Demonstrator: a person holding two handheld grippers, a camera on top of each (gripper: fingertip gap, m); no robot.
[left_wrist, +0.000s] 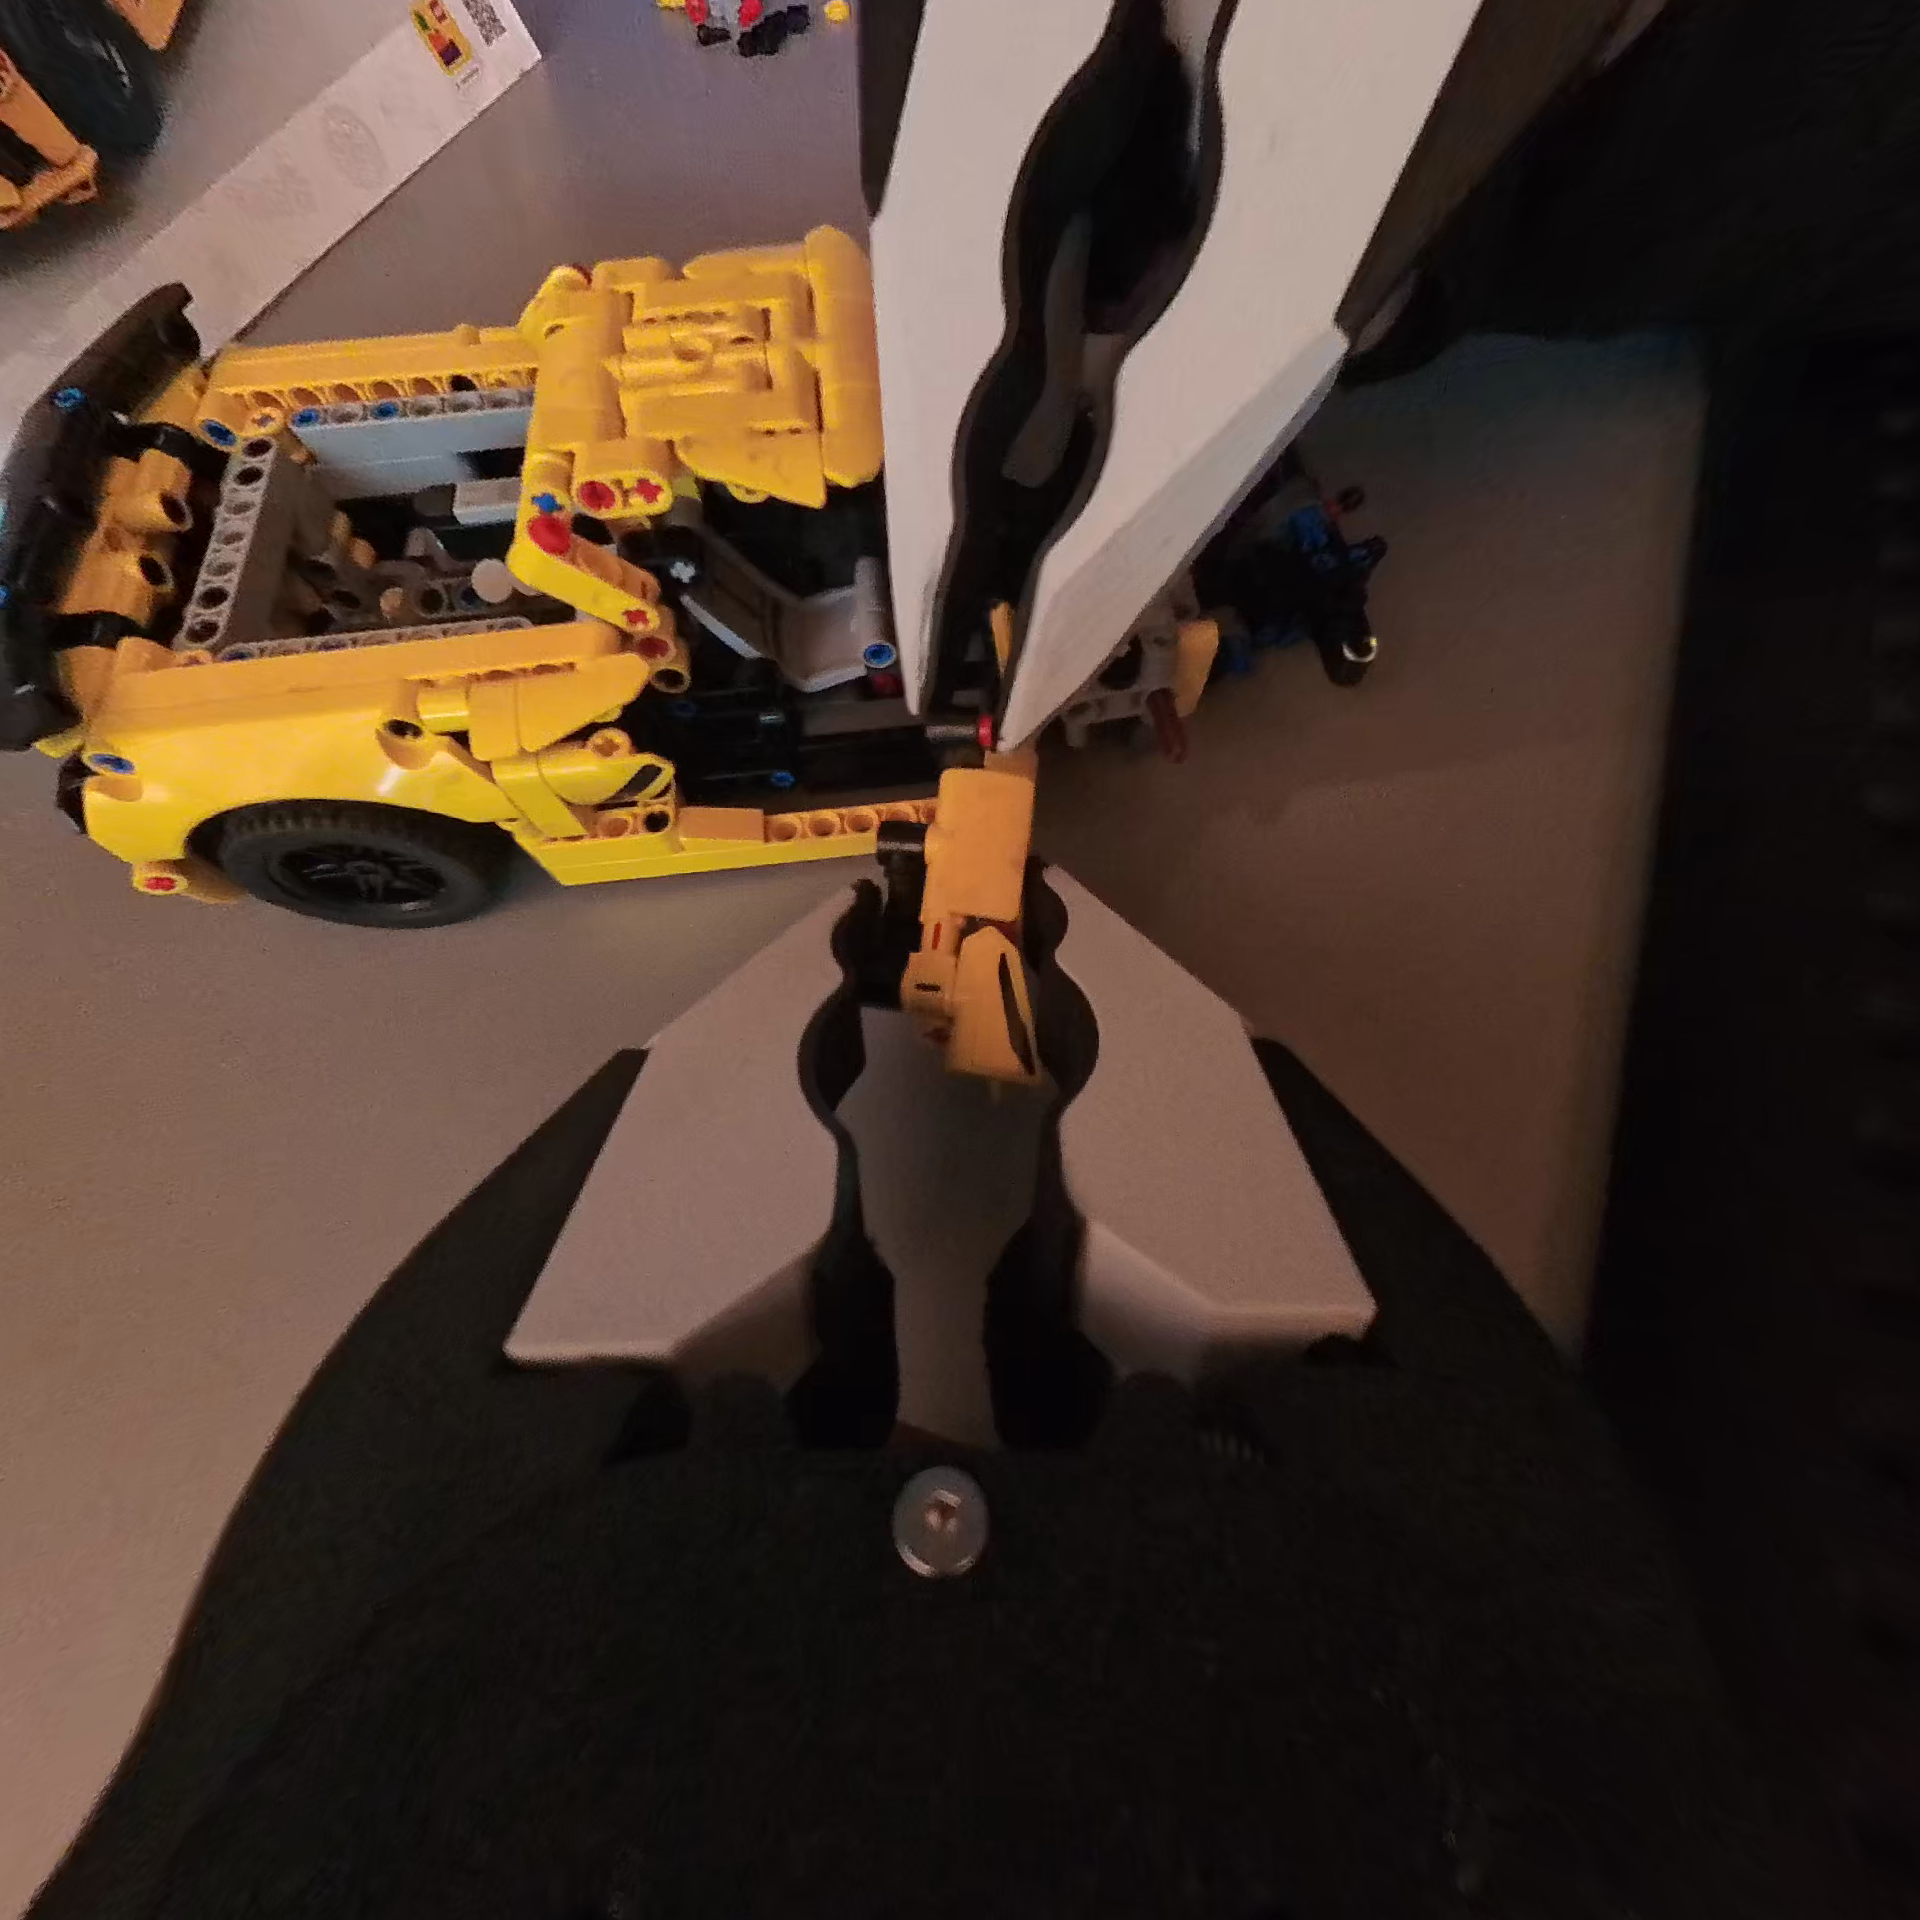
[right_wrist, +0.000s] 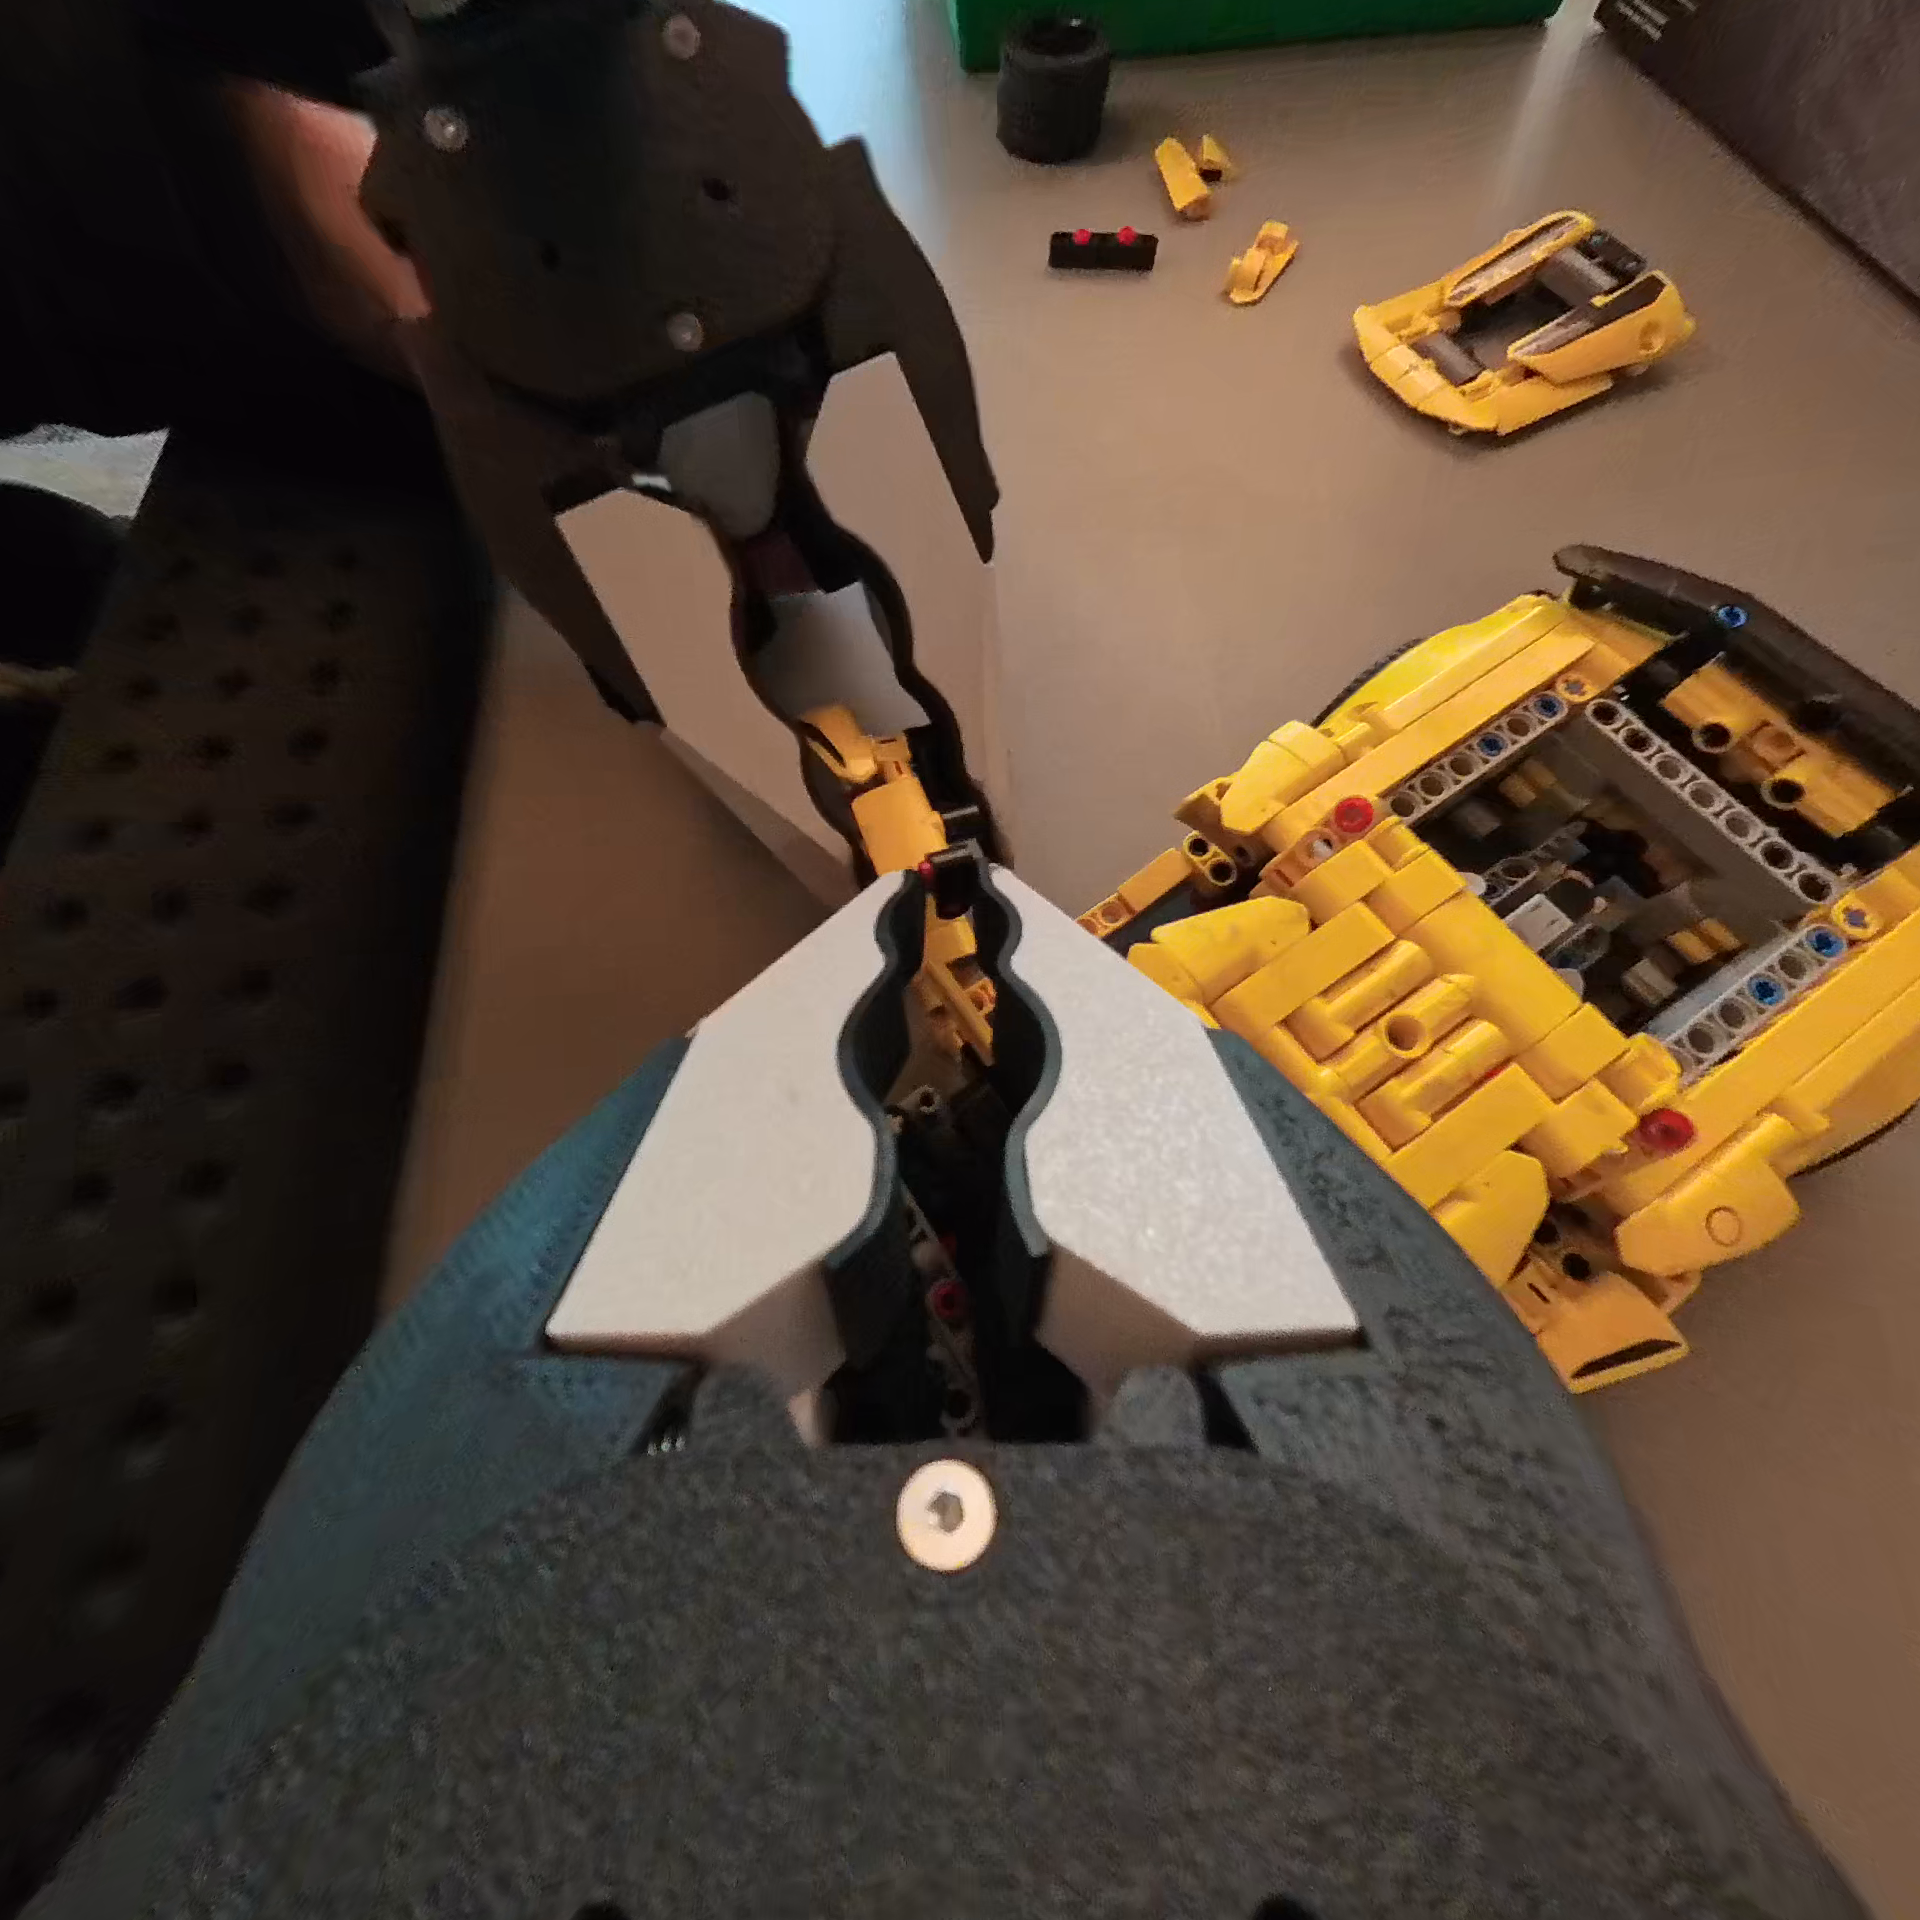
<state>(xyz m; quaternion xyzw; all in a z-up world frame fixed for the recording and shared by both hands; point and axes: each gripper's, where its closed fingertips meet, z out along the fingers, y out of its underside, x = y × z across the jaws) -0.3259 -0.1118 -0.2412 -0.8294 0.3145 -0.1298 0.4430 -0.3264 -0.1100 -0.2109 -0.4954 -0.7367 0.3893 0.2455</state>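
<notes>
At the centre of the left wrist view, your left gripper (left_wrist: 951, 894) is clenched on a small yellow brick sub-assembly (left_wrist: 971, 935), which stands between the two pale fingers and pokes up beyond their tips. From the top of that frame your right gripper (left_wrist: 961, 727) comes down tip to tip with the left one; its jaws are closed narrowly on the black-and-red end of the same run of parts, just above the yellow piece.

The right wrist view shows the same meeting from the other side: your right gripper (right_wrist: 940, 883) in the lower middle, pinching a black piece with a red pin at its tips, with more yellow and black parts showing in the slot between its fingers. Your left gripper (right_wrist: 914, 790) reaches in from the upper left of the frame, the yellow sub-assembly (right_wrist: 894, 800) held in it.

To the left of the grippers in the left wrist view sits the yellow toy car (left_wrist: 416, 623) on the grey table (left_wrist: 312, 1143), its top open so the grey beams and inner parts show, one black wheel facing you. A white paper strip (left_wrist: 312, 177) lies at the upper left.

In the right wrist view, upper right, a loose yellow body panel (right_wrist: 1517, 322) lies well apart from the car (right_wrist: 1507, 987). Near it are a few small yellow pieces (right_wrist: 1226, 208), a black brick with red studs (right_wrist: 1101, 249), a black tyre (right_wrist: 1049, 94) and the edge of a green box (right_wrist: 1247, 26).
</notes>
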